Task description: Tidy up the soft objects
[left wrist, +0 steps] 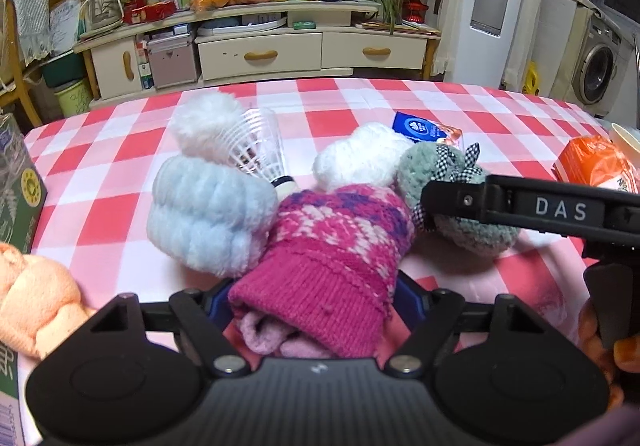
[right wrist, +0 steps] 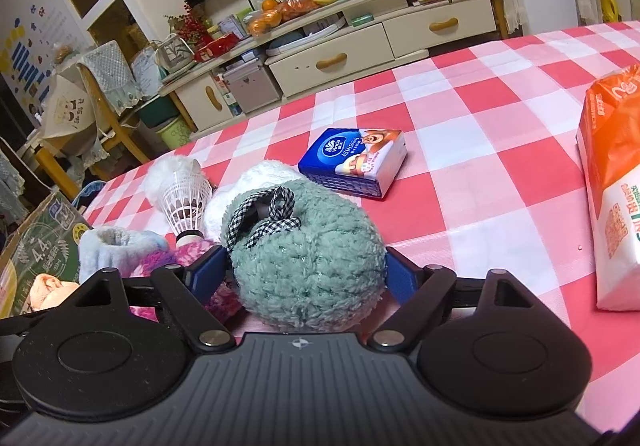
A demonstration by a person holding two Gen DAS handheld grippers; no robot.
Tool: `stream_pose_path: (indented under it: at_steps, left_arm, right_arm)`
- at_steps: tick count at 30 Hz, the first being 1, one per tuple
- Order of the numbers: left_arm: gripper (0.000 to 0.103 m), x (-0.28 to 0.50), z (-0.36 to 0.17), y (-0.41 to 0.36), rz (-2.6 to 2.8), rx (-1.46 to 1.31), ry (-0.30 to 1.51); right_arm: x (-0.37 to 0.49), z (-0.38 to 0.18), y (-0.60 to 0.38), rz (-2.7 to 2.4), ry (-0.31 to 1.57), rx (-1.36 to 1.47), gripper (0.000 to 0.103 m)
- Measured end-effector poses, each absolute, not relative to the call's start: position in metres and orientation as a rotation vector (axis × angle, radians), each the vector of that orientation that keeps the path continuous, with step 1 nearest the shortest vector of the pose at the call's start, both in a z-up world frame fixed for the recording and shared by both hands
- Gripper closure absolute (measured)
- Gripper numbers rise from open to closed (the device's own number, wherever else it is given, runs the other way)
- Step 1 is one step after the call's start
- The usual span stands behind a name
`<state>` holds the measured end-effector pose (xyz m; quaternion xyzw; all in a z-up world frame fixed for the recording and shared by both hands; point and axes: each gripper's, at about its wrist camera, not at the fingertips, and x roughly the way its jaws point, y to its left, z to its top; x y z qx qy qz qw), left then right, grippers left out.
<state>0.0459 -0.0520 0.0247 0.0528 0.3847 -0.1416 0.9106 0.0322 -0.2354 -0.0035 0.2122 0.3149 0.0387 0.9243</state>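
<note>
Blue pads of the left gripper [left wrist: 314,296] are clamped on the ribbed cuff of a magenta knitted sock [left wrist: 332,250] patterned in white and purple, while the right gripper [right wrist: 308,276], lettered "DAS" on its side, is closed around a fluffy grey-green ball [right wrist: 308,266] tied with a black-and-white gingham bow. Both soft pieces are bunched on the red-and-white checked tablecloth [right wrist: 480,117] beside a pale blue fleece roll [left wrist: 208,213], a white fluffy piece [left wrist: 360,155] and a shuttlecock [right wrist: 186,203]; farther off, a blue tissue pack [right wrist: 354,161] marked "Vinda" is seen.
</note>
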Motion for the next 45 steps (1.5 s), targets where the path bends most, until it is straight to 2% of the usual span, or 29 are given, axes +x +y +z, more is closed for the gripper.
stream_pose_path:
  at_steps: [20, 45]
  left_arm:
    - [0.033, 0.027, 0.053, -0.018, -0.309, -0.001, 0.778]
    - [0.034, 0.001, 0.079, 0.029, -0.333, -0.089, 0.690]
  right_arm:
    - [0.031, 0.000, -0.228, 0.054, 0.626, 0.368, 0.008]
    - [0.020, 0.024, -0.212, 0.129, 0.523, 0.207, 0.009]
